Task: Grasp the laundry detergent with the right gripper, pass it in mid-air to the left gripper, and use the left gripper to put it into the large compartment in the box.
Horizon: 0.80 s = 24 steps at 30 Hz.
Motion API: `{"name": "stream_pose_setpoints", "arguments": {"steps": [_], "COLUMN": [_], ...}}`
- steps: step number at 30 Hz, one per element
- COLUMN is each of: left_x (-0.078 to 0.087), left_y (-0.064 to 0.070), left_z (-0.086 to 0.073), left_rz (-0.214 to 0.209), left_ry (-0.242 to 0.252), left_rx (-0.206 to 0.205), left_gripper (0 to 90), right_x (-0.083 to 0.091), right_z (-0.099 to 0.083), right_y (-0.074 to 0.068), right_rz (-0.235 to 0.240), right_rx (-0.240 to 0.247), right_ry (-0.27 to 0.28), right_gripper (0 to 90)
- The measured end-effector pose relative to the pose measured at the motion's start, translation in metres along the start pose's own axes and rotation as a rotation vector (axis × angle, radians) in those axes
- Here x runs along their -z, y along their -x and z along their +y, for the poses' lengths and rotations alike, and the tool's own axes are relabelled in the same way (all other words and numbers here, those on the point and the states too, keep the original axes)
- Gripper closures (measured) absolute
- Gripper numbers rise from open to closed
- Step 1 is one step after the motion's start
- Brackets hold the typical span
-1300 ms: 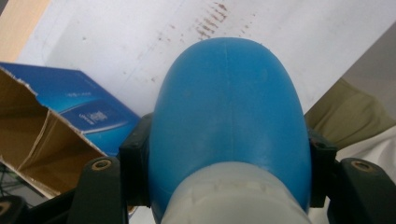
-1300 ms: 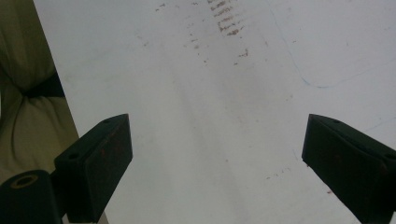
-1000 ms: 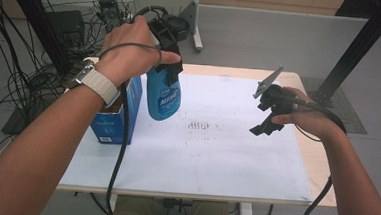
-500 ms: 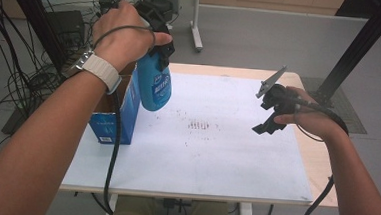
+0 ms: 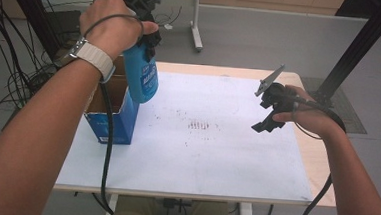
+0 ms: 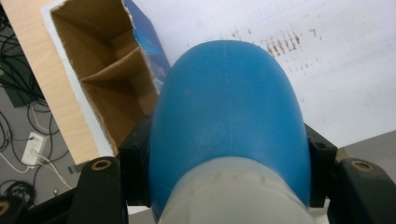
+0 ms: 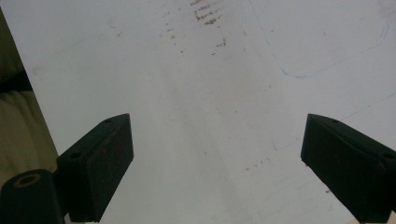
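Both jaws of the left gripper (image 5: 145,32) clamp the blue bottle (image 5: 143,77), which should descend upright into the open box (image 5: 113,115), while the right gripper (image 5: 268,110) gapes wide, empty.

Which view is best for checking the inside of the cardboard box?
Left gripper view. It looks down into the open cardboard box and shows its divider and compartments, beside the blue bottle clamped in the left gripper. The high view shows the box's blue outside and part of its opening, the forearm covering some.
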<state>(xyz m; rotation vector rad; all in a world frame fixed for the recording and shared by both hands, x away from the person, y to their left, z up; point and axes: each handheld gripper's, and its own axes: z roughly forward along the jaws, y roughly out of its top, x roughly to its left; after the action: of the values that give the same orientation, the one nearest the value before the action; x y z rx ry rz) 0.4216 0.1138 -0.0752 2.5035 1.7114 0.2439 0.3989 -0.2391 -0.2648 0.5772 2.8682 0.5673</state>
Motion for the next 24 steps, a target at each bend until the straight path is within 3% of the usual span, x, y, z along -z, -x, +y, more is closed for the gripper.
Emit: {"name": "stream_pose_setpoints", "arguments": {"steps": [24], "left_x": [0.015], "left_y": [-0.035], "left_z": [0.000], "left_rz": [0.014], "left_ry": [0.002], "left_rx": [0.136], "left_gripper": [37.8], "right_x": [-0.005], "right_z": [-0.010], "right_y": [0.008], "right_rz": [0.010], "right_rx": [-0.018], "right_ry": [0.009], "right_gripper": [9.2]}}
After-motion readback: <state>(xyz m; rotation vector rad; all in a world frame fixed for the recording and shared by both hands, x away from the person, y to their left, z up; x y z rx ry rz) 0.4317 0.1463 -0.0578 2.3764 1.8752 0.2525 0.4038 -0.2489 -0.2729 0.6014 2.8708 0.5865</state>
